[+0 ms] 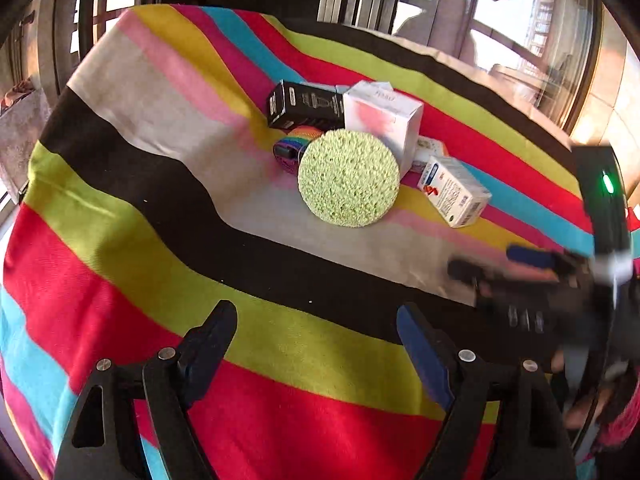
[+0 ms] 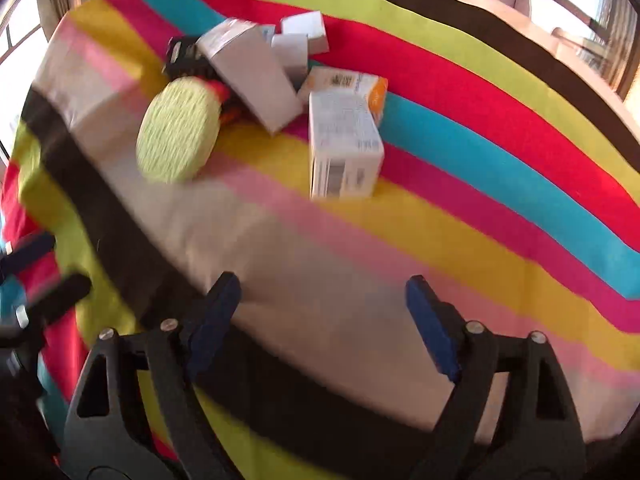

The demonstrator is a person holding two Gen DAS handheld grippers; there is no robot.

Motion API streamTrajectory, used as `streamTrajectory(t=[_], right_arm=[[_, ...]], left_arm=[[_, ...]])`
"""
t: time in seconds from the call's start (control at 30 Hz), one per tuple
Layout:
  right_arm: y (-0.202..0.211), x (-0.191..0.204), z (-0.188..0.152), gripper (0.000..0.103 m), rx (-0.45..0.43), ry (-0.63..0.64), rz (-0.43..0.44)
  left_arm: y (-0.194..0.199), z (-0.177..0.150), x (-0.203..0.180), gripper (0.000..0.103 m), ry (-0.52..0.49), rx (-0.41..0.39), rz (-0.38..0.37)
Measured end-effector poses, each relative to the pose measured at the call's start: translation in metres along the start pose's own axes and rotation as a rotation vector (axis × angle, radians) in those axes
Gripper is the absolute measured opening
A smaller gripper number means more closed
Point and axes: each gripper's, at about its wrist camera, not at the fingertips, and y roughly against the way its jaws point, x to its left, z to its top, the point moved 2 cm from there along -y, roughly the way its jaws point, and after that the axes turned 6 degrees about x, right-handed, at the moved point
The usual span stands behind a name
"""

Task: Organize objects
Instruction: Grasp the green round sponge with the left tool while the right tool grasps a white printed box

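Cloth (image 1: pixel 120 208): we see broad stripes — red, lime, black, grey, pink, yellow, magenta, blue.
Sponge (image 1: pixel 349 178): pale green, pitted all over.
Tall box (image 1: pixel 382 118): white, with a pink tinge.
Dark box (image 1: pixel 306 106): black, white print.
Small carton (image 1: pixel 454 190): white, with blue and red marks.
Band (image 1: pixel 294 146): rainbow-striped.
Finger pads (image 1: pixel 420 354): we note dark blue — on black arms.

Both wrist views look down-forward, sharing the green sponge (image 1: pixel 349 178) pile
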Motion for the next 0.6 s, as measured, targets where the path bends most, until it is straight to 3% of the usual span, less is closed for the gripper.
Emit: streamTrajectory(t=[0.17,0.27,0.3,0.37,0.4,0.6], right_arm=[[-0.029,-0.004,0.049,0.089,0.008,-0.021,0.026],[-0.038,-0.005,0.065,0.089,0.003,-0.023,0.030],[-0.038,-0.005,0.067,0.088,-0.002,-0.019,0.031],[-0.036,-0.004,0.066,0.071,-0.026,-0.013,0.031],[-0.034,-0.004,0.065,0.068,-0.037,-0.012,0.032],[-0.029,-0.003,0.062,0.067,-0.042,-0.015,0.041]], left_arm=[[-0.002,-0.001,0.013,0.084,0.064,0.010,-0.035],[-0.004,-0.001,0.008,0.086,0.042,0.022,-0.015],[-0.005,0.001,0.005,0.086,0.025,0.033,0.005],[-0.009,0.006,0.000,0.086,-0.004,0.056,0.028],[-0.011,0.009,-0.002,0.086,-0.011,0.062,0.029],[-0.023,0.046,-0.012,0.086,-0.038,0.042,0.068]])
